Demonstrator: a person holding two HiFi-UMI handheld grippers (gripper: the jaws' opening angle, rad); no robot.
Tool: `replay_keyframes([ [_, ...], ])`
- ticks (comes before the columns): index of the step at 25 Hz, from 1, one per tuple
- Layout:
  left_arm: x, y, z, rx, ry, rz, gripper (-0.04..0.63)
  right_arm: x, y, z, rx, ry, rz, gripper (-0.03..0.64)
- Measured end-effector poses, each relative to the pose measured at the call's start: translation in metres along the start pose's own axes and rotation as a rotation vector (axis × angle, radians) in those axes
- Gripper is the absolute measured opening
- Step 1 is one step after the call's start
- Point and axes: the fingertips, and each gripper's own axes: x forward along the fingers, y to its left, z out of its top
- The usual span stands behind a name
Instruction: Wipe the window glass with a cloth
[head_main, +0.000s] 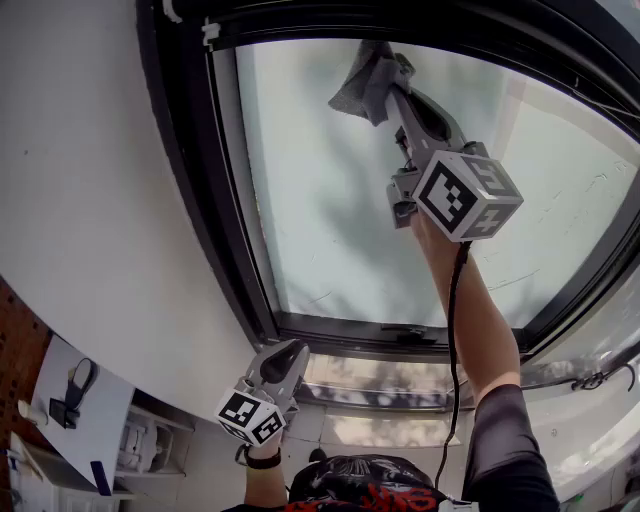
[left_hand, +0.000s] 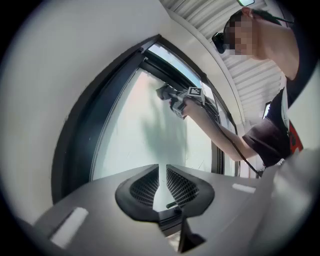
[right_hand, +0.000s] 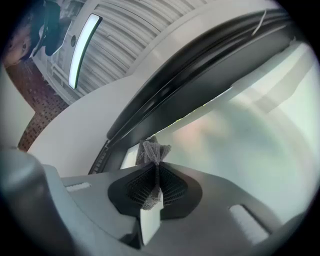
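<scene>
The window glass (head_main: 340, 220) fills the middle of the head view inside a black frame (head_main: 200, 200). A small grey cloth (head_main: 358, 88) is pressed against the top of the pane, with my right gripper (head_main: 385, 70) shut on it. In the right gripper view the cloth (right_hand: 154, 151) bunches out past the fingertips of the right gripper (right_hand: 157, 167), close under the frame's upper corner. My left gripper (head_main: 290, 352) hangs low near the frame's bottom left corner. Its jaws (left_hand: 162, 172) stand almost together with nothing between them, and they point at the glass (left_hand: 145, 135).
A white wall (head_main: 90, 180) runs along the left of the frame. A black cable (head_main: 452, 340) trails down from the right gripper along the forearm. A white shelf with small items (head_main: 80, 410) sits at the lower left. A ceiling lamp (right_hand: 82, 42) glows overhead.
</scene>
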Motion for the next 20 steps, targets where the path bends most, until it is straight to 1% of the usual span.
replay_keyframes([
  [2,0.014,-0.007,-0.014,-0.013,0.021,-0.028,0.034,-0.033,-0.043,0.018,-0.036,-0.014,-0.063,0.026],
  [4,0.031,-0.019,-0.021,-0.012,0.04,-0.067,0.034,-0.071,-0.091,0.036,-0.081,-0.025,-0.147,0.025],
  [6,0.05,-0.034,-0.021,0.003,0.059,-0.116,0.034,-0.116,-0.146,0.057,-0.14,-0.035,-0.264,0.026],
  [9,0.075,-0.057,-0.025,0.02,0.078,-0.174,0.034,-0.177,-0.222,0.092,-0.27,-0.027,-0.457,0.026],
  [12,0.097,-0.082,-0.026,0.023,0.091,-0.227,0.034,-0.23,-0.288,0.125,-0.344,-0.008,-0.628,0.026],
  [14,0.107,-0.095,-0.028,0.025,0.096,-0.26,0.034,-0.266,-0.323,0.146,-0.411,0.014,-0.762,0.025],
  [16,0.112,-0.104,-0.033,0.025,0.094,-0.277,0.034,-0.299,-0.345,0.166,-0.48,0.012,-0.895,0.026],
  [17,0.113,-0.106,-0.034,0.024,0.095,-0.276,0.034,-0.312,-0.347,0.175,-0.521,-0.005,-0.95,0.025],
  [18,0.113,-0.107,-0.033,0.024,0.098,-0.272,0.034,-0.321,-0.344,0.182,-0.569,-0.026,-0.987,0.026],
  [19,0.112,-0.107,-0.031,0.024,0.101,-0.264,0.034,-0.322,-0.335,0.185,-0.61,-0.043,-0.994,0.025],
  [20,0.111,-0.105,-0.029,0.025,0.101,-0.255,0.034,-0.316,-0.322,0.182,-0.633,-0.053,-0.967,0.026],
])
